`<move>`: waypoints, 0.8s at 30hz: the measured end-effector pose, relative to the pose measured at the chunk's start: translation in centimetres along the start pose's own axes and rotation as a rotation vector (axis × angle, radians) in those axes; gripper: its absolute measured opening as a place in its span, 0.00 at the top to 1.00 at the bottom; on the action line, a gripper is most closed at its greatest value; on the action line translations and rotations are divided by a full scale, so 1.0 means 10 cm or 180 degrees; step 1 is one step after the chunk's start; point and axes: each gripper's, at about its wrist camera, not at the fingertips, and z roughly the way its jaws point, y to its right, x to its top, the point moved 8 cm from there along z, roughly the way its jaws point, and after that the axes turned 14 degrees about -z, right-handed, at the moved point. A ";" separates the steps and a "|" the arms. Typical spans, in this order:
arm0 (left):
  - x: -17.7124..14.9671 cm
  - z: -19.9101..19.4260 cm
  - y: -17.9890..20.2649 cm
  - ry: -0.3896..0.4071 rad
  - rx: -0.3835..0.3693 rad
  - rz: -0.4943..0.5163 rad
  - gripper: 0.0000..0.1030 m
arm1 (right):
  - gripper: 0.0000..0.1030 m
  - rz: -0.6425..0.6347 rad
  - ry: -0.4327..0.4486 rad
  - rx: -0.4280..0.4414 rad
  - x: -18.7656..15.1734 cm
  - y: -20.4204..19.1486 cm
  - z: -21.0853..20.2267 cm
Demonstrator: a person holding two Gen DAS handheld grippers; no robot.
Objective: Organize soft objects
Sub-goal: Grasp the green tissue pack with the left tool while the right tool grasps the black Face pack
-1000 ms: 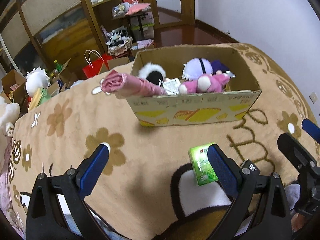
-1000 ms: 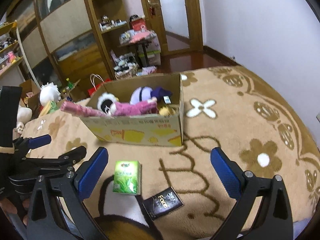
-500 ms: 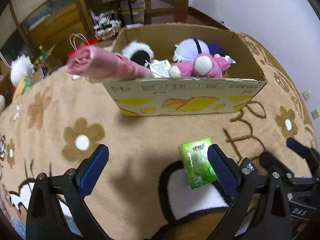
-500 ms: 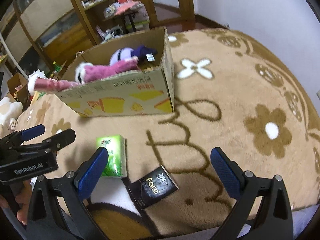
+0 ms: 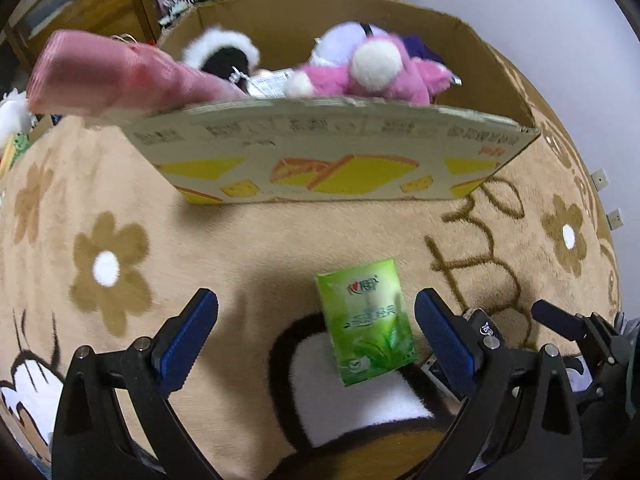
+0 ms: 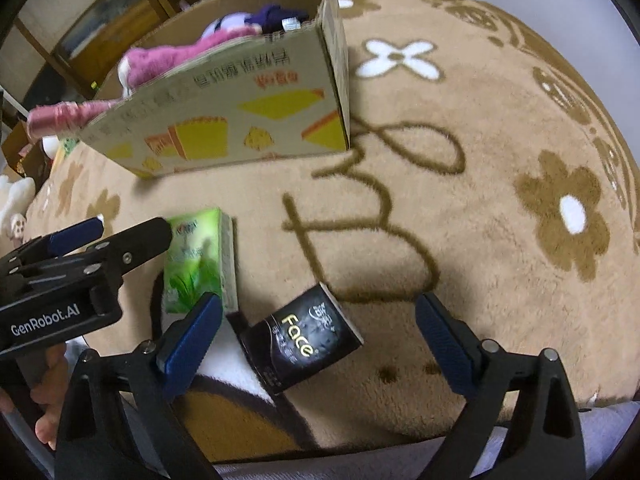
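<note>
hovering low over the blanket, both tongs are spread wide with nothing between their pads: the left tongs bracket the green tissue pack, which lies flat on the blanket nearer the right-hand pad, and the right tongs straddle the black tissue pack, which lies askew just beside the green one

the two packs sit close, nearly corner to corner, so the likeliest trouble is crowding; seen from the right wrist, the left tongs reach in close along the green pack's left side, and if both close in together the fingers could knock or shove the wrong pack. the green pack being off-centre means one pad would meet it first and push it sideways across the plush pile rather than pinch it. the black pack's skewed angle invites a corner grip that lets it twist out, and a soft pack may buckle under a hard squeeze

farther off, the cardboard box already holds a pink plush and other toys, with a pink roll jutting over its left end; a careless drop-in could hit that roll or land on the rim
</note>
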 end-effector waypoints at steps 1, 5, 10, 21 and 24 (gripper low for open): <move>-0.01 0.04 0.01 -0.0029 0.0012 -0.0006 0.05 | 0.02 0.0014 -0.0034 0.0016 -0.01 -0.01 0.03; -0.06 0.16 0.04 -0.0155 0.0026 -0.0005 0.06 | 0.02 0.0122 -0.0214 0.0096 -0.08 0.01 0.12; -0.11 0.29 0.09 -0.0262 0.0017 -0.0012 0.07 | 0.02 0.0128 -0.0327 0.0149 -0.11 -0.01 0.20; -0.19 0.54 0.16 -0.0520 -0.0001 -0.0107 0.23 | 0.27 0.0068 -0.0487 0.0093 -0.17 -0.16 0.40; -0.19 0.65 0.18 -0.0611 0.0004 -0.0134 0.35 | 0.30 0.0068 -0.0468 0.0082 -0.17 -0.17 0.40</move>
